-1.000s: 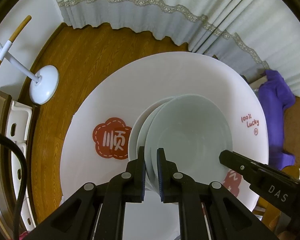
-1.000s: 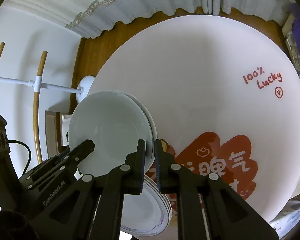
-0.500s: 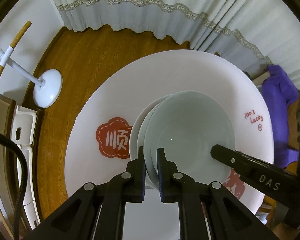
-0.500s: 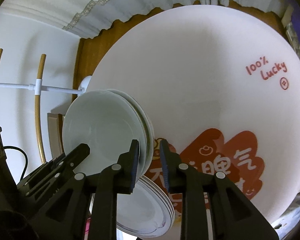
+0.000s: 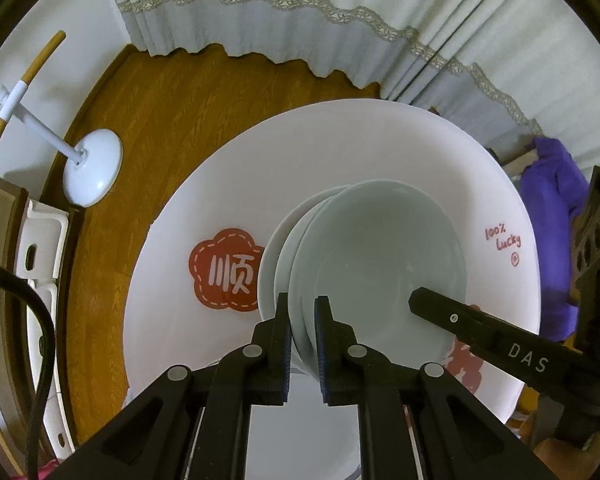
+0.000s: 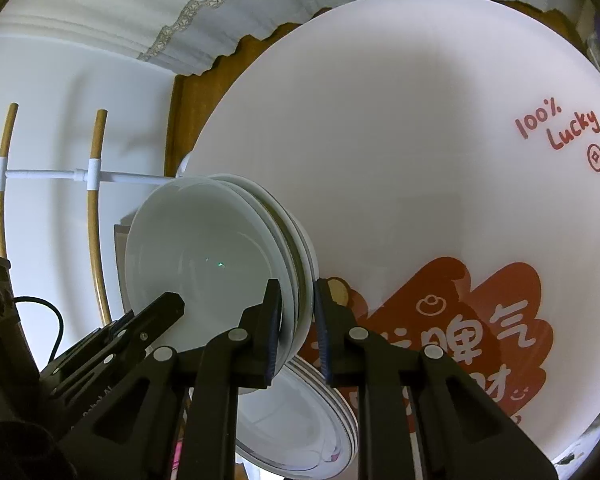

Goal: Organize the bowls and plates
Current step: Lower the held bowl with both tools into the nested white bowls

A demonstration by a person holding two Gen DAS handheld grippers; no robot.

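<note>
left hand-held gripper (image 5: 302, 322) is clamping the bowl stack's (image 5: 380, 256) rim; right hand-held gripper (image 6: 296, 320) is closing around it, the table (image 6: 400, 140) lying bare beyond.

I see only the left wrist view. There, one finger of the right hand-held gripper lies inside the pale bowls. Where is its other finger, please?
Observer: It is outside the rim. The right hand-held gripper has the edge of the stack of bowls between its two fingers, and its jaws are closing. I cannot tell if both pads press already.
Operator: Thank you. Is anything below the bowls? My own gripper hides that place.
Observer: Yes. A pile of flat plates with patterned rims lies on the table, just under the raised stack.
</note>
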